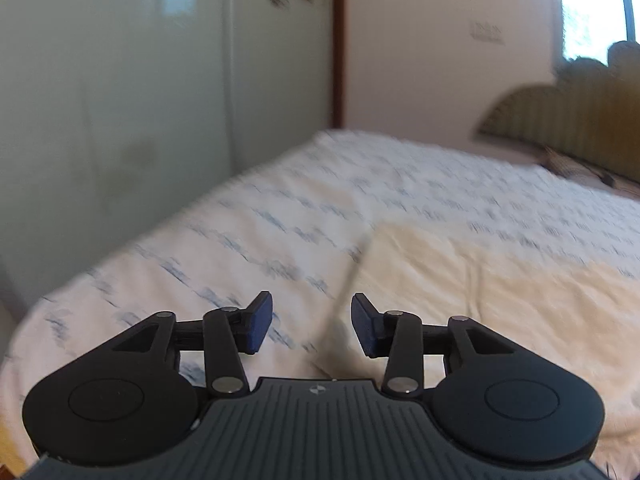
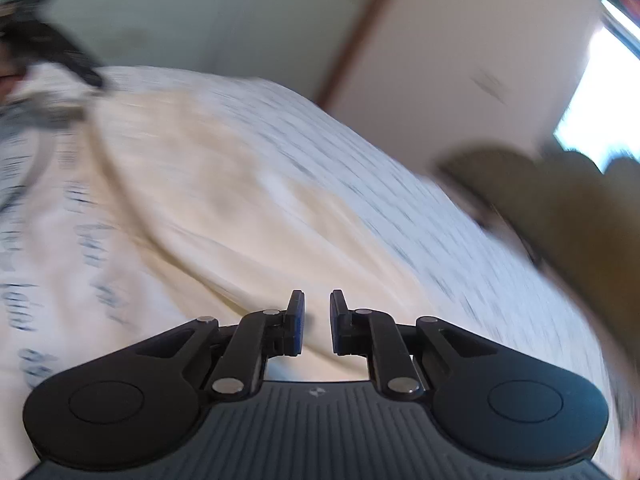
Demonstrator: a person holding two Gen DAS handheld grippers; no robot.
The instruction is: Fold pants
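Left gripper (image 1: 312, 326) wide apart, empty, above bed (image 1: 248, 224); cream pants (image 1: 480, 280) spread flat just ahead and to its right, their left edge running under the gap between fingers. Right gripper (image 2: 317, 322) narrowly parted, nothing between pads, over pants (image 2: 208, 184) that stretch ahead and leftward on bedspread; view heavily blurred. Headboard (image 1: 568, 120) far ahead-right of left gripper, window (image 1: 592, 8) above it.
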